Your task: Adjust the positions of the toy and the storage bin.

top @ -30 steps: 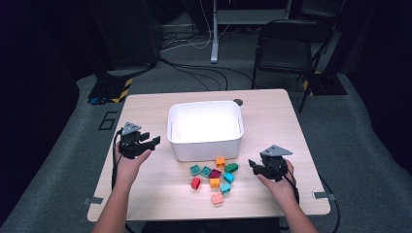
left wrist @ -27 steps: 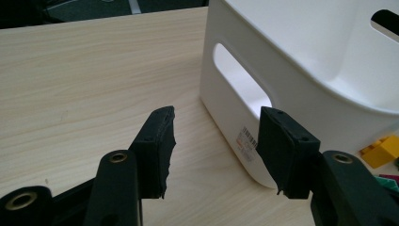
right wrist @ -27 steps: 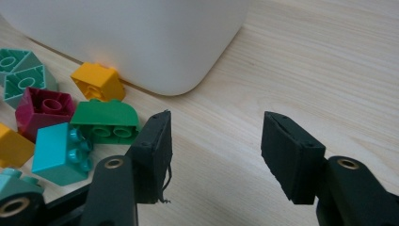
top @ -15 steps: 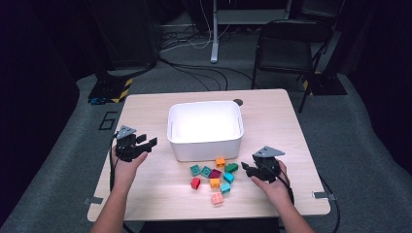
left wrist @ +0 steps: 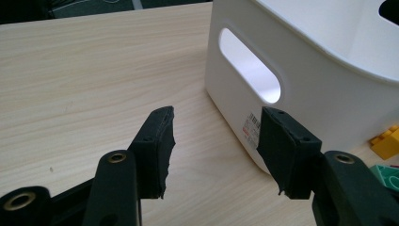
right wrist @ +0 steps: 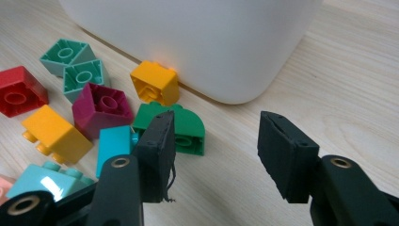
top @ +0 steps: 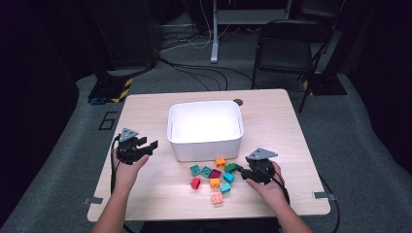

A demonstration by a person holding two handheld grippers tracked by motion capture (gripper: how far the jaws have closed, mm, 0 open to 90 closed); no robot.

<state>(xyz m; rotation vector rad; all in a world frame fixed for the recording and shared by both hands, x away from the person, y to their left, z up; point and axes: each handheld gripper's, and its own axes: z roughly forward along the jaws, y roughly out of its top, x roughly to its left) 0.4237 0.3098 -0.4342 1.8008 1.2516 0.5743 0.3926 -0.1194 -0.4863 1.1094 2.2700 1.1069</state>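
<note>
A pile of several toy bricks point(top: 214, 179) lies in front of a white bin point(top: 204, 148). My right gripper point(top: 240, 170) sits low at the pile's right edge, open. Its jaws have just been closing, with nothing pressed between them. In the right gripper view a dark green arched brick point(right wrist: 186, 127) lies just past the left jaw of the right gripper point(right wrist: 216, 150), partly in the gap, with an orange brick point(right wrist: 155, 82) behind it against the bin point(right wrist: 197, 37). My left gripper point(top: 150, 145) hovers open and empty left of the bin; the left gripper point(left wrist: 216, 150) faces the bin's handle slot point(left wrist: 249, 70).
The wooden table point(top: 145, 111) has bare surface to the left and right of the bin. A magenta brick point(right wrist: 101, 106), a red brick point(right wrist: 19, 92), teal bricks point(right wrist: 80, 70) and a yellow brick point(right wrist: 56, 134) lie left of the right gripper. A black chair point(top: 286, 43) stands beyond the table.
My right hand has slid left to the edge of the brick pile and its jaws have narrowed. The left hand has barely shifted.
</note>
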